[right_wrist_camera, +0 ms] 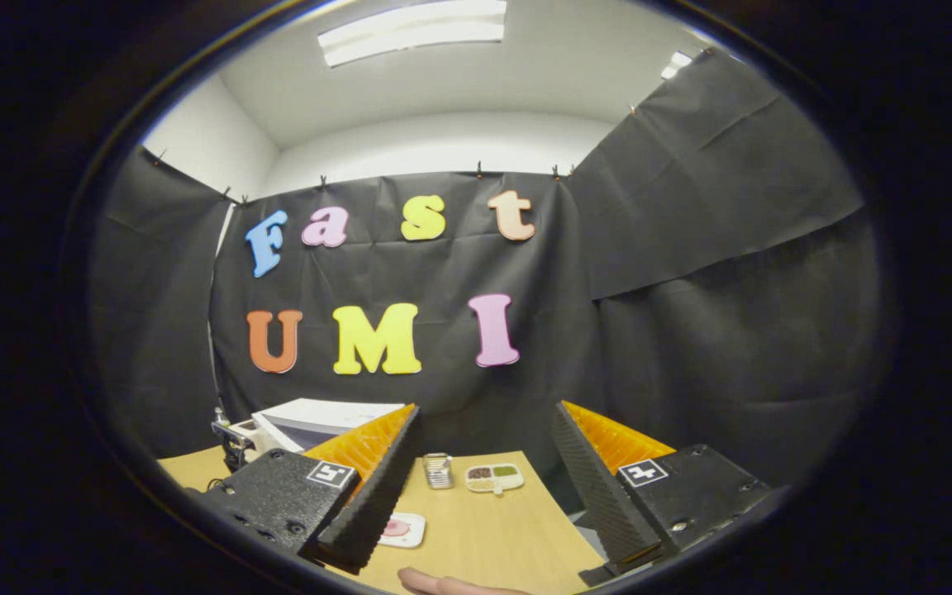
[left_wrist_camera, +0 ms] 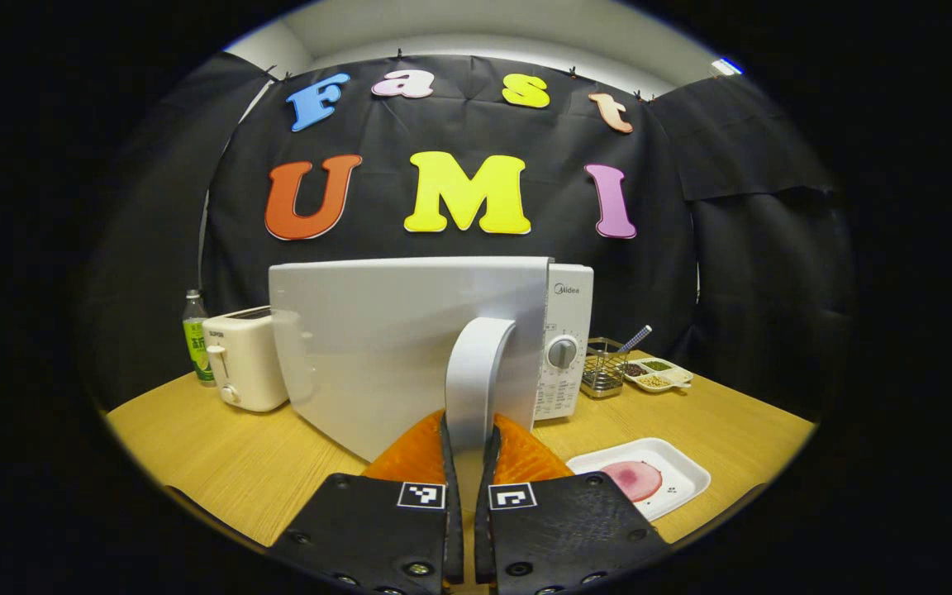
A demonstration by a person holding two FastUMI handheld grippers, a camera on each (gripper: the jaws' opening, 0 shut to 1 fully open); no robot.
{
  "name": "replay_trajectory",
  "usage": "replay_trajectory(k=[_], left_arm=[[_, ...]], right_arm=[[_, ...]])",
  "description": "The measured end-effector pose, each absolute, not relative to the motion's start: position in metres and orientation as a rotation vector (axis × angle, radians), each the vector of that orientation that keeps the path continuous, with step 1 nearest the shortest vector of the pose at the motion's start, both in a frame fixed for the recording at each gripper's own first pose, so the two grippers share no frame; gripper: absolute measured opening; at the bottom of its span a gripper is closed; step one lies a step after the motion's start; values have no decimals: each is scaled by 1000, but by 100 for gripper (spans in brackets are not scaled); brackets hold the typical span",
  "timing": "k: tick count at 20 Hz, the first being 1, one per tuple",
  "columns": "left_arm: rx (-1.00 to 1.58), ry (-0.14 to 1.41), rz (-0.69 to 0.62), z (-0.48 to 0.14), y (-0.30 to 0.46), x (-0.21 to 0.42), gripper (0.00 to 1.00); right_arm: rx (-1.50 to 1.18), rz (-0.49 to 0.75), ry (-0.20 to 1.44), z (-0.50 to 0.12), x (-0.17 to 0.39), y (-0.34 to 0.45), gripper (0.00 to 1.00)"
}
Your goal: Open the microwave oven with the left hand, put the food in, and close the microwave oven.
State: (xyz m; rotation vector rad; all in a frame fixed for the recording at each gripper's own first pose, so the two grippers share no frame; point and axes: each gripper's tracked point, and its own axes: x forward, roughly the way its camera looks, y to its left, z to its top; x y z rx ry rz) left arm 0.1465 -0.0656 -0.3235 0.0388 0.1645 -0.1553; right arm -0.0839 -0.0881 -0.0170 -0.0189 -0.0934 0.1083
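Observation:
The white microwave [left_wrist_camera: 563, 330] stands at the back of the wooden table [left_wrist_camera: 220, 446]. Its door [left_wrist_camera: 377, 347] is swung partly out toward me. My left gripper [left_wrist_camera: 469, 430] is shut on the door's curved white handle [left_wrist_camera: 476, 372], one finger on each side. The food, a pink slice [left_wrist_camera: 631, 479], lies on a white tray [left_wrist_camera: 674, 467] to the right of the gripper. In the right gripper view, my right gripper [right_wrist_camera: 486, 409] hangs open and holds nothing, well above the table. Below it lies the food tray [right_wrist_camera: 400, 529], with the microwave [right_wrist_camera: 319, 417] to its left.
A cream toaster [left_wrist_camera: 245, 359] and a green-labelled bottle [left_wrist_camera: 195, 335] stand left of the microwave. A wire basket [left_wrist_camera: 606, 368] and a divided dish [left_wrist_camera: 658, 376] of grains sit to its right. A fingertip [right_wrist_camera: 443, 585] shows at the bottom of the right gripper view.

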Motion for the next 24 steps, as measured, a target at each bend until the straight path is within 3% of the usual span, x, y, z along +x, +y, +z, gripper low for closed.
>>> replay_trajectory(k=[5,6,10,11,12,13,14,15,17,19,24], left_arm=[[58,181,-86,-319,-1,102,6],[66,185,-69,-320,16,94,6],[51,176,12,-313,86,64,14],[39,178,22,-315,100,50,16],[35,182,42,-314,113,34,15],[34,177,61,-310,126,20,31],[24,176,60,-304,131,9,40],[20,165,63,-297,133,-2,64],[42,128,71,-277,133,-21,83],[74,86,79,-251,133,-33,92],[63,72,72,-206,111,-53,92]], right_arm=[[-11,172,-96,-22,-93,-59,100],[-13,183,-94,-24,-93,-53,92],[-23,219,-69,-36,-93,-32,92],[-27,224,-62,-39,-93,-30,100],[-30,224,-57,-42,-92,-28,100],[-35,222,-52,-45,-92,-27,100],[-38,219,-48,-47,-90,-25,100],[-41,218,-45,-49,-89,-23,100],[-44,216,-27,-55,-85,-17,100],[-53,219,-10,-60,-83,-9,100],[-95,228,21,-70,-71,6,100]])
